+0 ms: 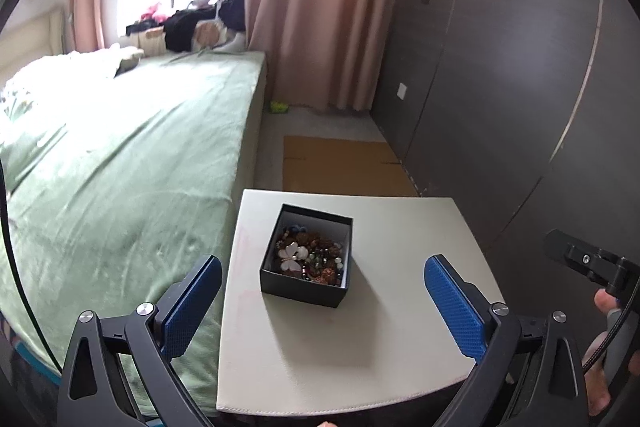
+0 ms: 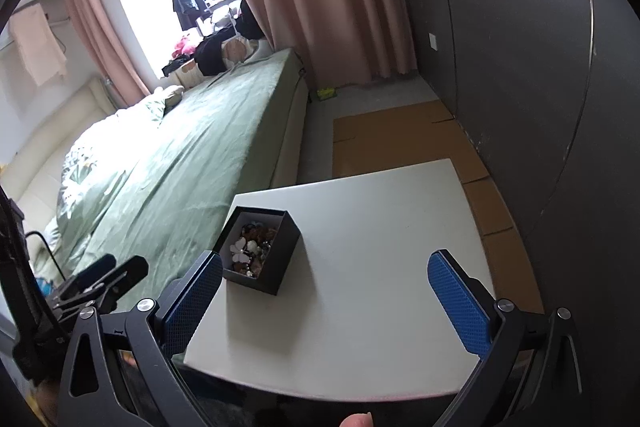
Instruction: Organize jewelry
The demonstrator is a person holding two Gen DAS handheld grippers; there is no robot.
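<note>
Currently I hold the left gripper (image 1: 322, 301) and right gripper (image 2: 324, 301) spread wide, both empty. The black jewelry box (image 1: 307, 255) sits on the white worktop (image 1: 400, 307), ahead of the left gripper and centred between its fingers; from the right gripper it lies forward-left. No legible labels or writing.

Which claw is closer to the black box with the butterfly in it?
Left, probably. The black box sits centred between the left claw's open pads, just ahead. For the right claw, the box lies off beside its left pad, not between them.
</note>
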